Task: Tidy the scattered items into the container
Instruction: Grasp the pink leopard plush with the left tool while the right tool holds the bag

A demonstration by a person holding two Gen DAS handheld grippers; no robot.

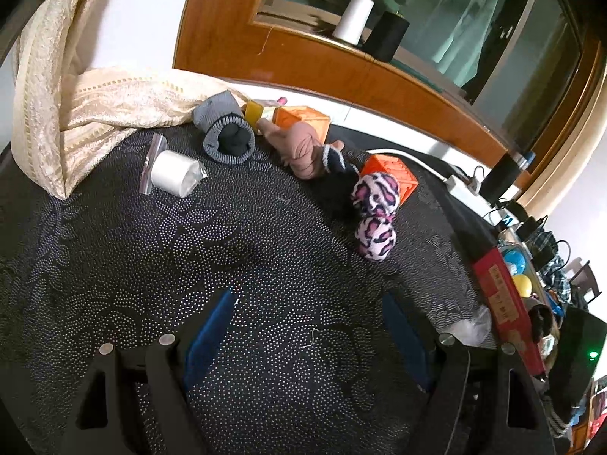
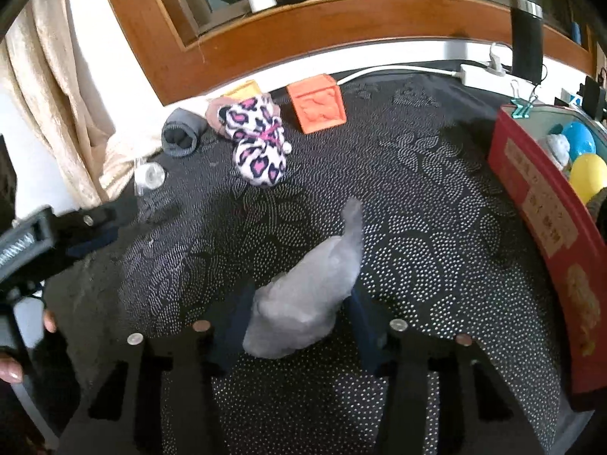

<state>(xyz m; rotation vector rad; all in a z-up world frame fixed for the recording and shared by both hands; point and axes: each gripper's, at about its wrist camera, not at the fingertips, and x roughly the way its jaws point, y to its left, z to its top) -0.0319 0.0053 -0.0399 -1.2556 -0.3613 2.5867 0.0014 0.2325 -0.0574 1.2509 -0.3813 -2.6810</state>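
Pinching soft grey cloth lump [image 2: 303,295], right gripper [image 2: 299,303]; left gripper [image 1: 307,326] spread above dotted black tablecloth [image 1: 151,258].

Red box [image 2: 546,242], right wrist view: pale labels [image 2: 550,212] are showing on its outer wall, carrying dark printed characters, too blurred to read. Same red box [image 1: 504,303] in the left wrist view: the labels [image 1: 502,305] are appearing again with small red marks, also illegible. No other text, brand, number or sign is reading clearly anywhere.
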